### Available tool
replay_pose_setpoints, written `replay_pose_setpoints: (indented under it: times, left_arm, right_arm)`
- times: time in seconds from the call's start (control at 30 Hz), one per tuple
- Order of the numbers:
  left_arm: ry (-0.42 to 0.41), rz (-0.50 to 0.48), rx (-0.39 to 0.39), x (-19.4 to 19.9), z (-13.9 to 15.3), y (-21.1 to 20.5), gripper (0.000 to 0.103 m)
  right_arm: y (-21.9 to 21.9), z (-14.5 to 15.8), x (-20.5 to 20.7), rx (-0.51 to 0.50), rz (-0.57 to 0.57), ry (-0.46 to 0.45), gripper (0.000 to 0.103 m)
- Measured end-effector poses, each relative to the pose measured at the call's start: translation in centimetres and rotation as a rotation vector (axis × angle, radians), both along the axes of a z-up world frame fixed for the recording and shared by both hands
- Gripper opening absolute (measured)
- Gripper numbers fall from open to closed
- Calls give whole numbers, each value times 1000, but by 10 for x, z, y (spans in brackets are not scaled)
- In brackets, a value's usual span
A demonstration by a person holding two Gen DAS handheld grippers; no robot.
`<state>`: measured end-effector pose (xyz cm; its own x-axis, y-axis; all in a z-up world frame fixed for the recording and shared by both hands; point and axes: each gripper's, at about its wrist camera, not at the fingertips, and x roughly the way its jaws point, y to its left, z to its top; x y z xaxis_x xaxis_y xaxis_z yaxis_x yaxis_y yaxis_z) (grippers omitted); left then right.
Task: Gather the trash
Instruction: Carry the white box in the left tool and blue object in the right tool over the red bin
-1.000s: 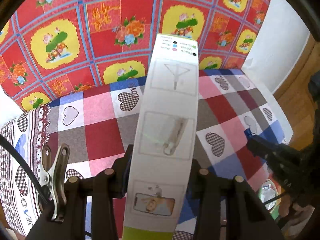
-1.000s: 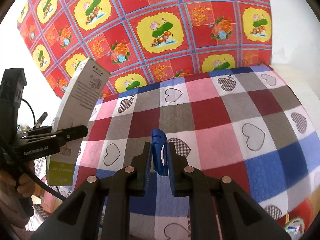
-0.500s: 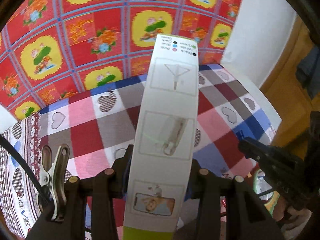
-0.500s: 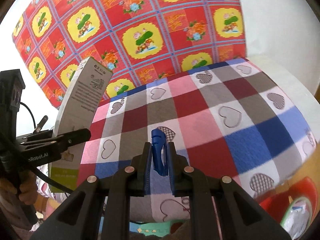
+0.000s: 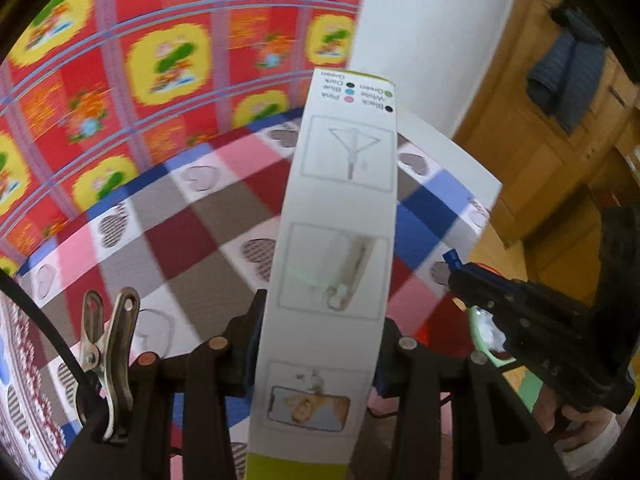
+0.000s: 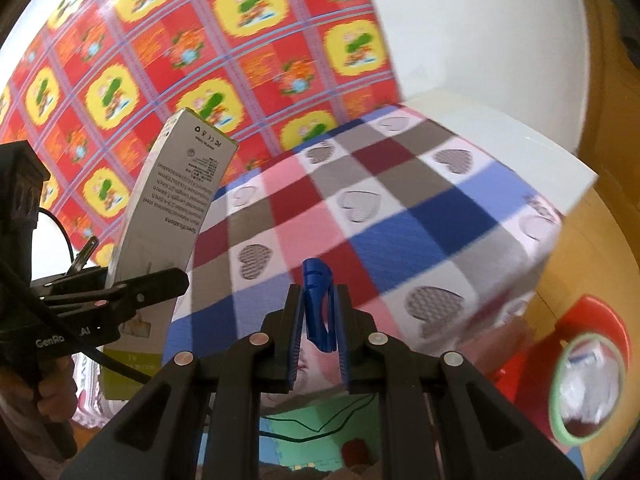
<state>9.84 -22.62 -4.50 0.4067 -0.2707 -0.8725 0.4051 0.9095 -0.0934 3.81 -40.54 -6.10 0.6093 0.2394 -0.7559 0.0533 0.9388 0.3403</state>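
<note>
Cardboard first: the long white product box (image 5: 336, 248) sits clamped between the jaws of the left gripper (image 5: 320, 344), and the small blue plastic clip (image 6: 318, 306) is pinched in the nearly closed right gripper (image 6: 318, 344). Over the last second both have swung off the middle of the checked heart-print cloth (image 6: 400, 216) toward its corner, so that the red bin (image 6: 592, 320) with its green-rimmed liner, unseen at first, now shows down beside that corner. I judge both pieces are being carried to the bin for dropping. Beyond the cloth hangs a red floral sheet (image 6: 160, 60); past the corner lie a wooden floor and door. Nothing blocks the way to the bin, though the box reaches well ahead of its gripper and could knock the bin's rim.
</note>
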Motion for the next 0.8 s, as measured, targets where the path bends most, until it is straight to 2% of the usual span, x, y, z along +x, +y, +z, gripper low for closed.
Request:
replay_pose_setpoints:
  times: [0.5, 0.8]
  left_arm:
    - [46, -276, -31, -26, -13, -116, 44]
    - [95, -417, -24, -54, -36, -202, 44]
  right_arm:
    - [-101, -12, -71, -35, -246, 51, 16]
    - [-172, -30, -123, -39, -384, 113, 16]
